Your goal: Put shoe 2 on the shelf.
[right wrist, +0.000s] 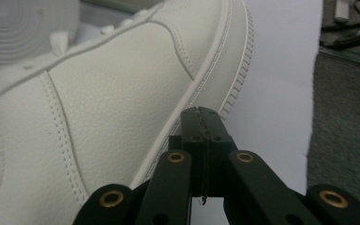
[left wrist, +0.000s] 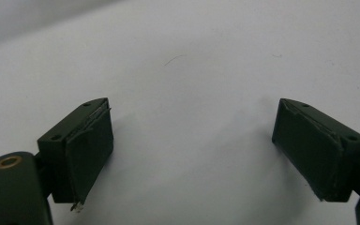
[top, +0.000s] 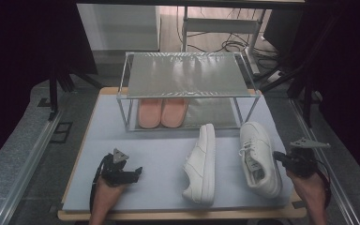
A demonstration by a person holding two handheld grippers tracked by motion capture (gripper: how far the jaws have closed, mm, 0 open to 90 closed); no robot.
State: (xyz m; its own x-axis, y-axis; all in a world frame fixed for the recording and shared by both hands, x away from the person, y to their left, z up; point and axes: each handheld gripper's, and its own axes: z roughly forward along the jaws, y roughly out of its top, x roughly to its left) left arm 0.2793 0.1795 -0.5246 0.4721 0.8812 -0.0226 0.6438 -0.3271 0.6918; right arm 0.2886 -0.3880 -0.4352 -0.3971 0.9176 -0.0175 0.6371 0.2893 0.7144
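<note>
On the pale grey mat covering the bench, the left tongs rest low at the near left, held in the person's left hand. In the left gripper view the left tongs stand wide apart over bare mat, with nothing between the two black pads.

Beyond the left tongs and somewhat to their right stands a two-tier rack of metal frame with a grey mesh top shelf. On its lower level, at the left end, sits a pair of salmon-pink slippers, side by side and touching.

Between the two tongs lies a white leather sneaker tipped on its side, sole edge facing right, toe toward the rack. It is well apart from the left tongs.

Just beside the right tongs, on their left, stands a second white leather lace-up sneaker, upright, toe toward the rack, heel near the front edge of the mat. The right tongs are held in the person's right hand at the near right edge of the mat, tips pointing at the sneaker's outer side.

In the right gripper view the right tongs are pressed together, pads meeting with nothing visibly gripped between them. Their tips lie at the sole edge of the upright sneaker; whether they touch it cannot be told. Dark grey floor shows to the right of the mat.
</note>
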